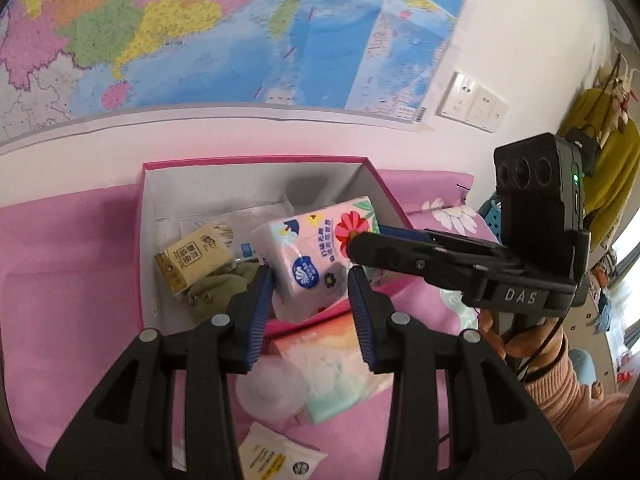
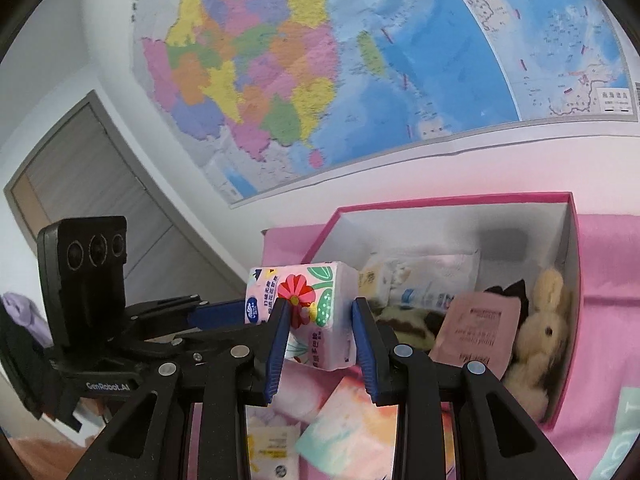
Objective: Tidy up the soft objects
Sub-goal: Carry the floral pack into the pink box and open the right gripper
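Note:
A floral pink tissue pack (image 1: pixel 308 256) (image 2: pixel 312 288) hangs tilted over the near edge of an open pink box (image 1: pixel 256 162) (image 2: pixel 452 200) with white inside walls. My left gripper (image 1: pixel 310 280) is shut on the pack, its blue pads pressing both sides. From the right my right gripper (image 2: pixel 320 312) is shut on the same pack. Inside the box lie a brown tissue pack (image 1: pixel 196 256), an olive cloth (image 1: pixel 216 288), a cream plush rabbit (image 2: pixel 544 328) and a pink sachet (image 2: pixel 480 328).
On the pink bedcover (image 1: pixel 60 260) in front of the box lie an orange-and-teal pack (image 1: pixel 336 368), a clear round plastic piece (image 1: pixel 272 392) and a white packet (image 1: pixel 280 456). A wall map (image 1: pixel 200 40) hangs behind. A person's sleeve (image 1: pixel 568 392) is at right.

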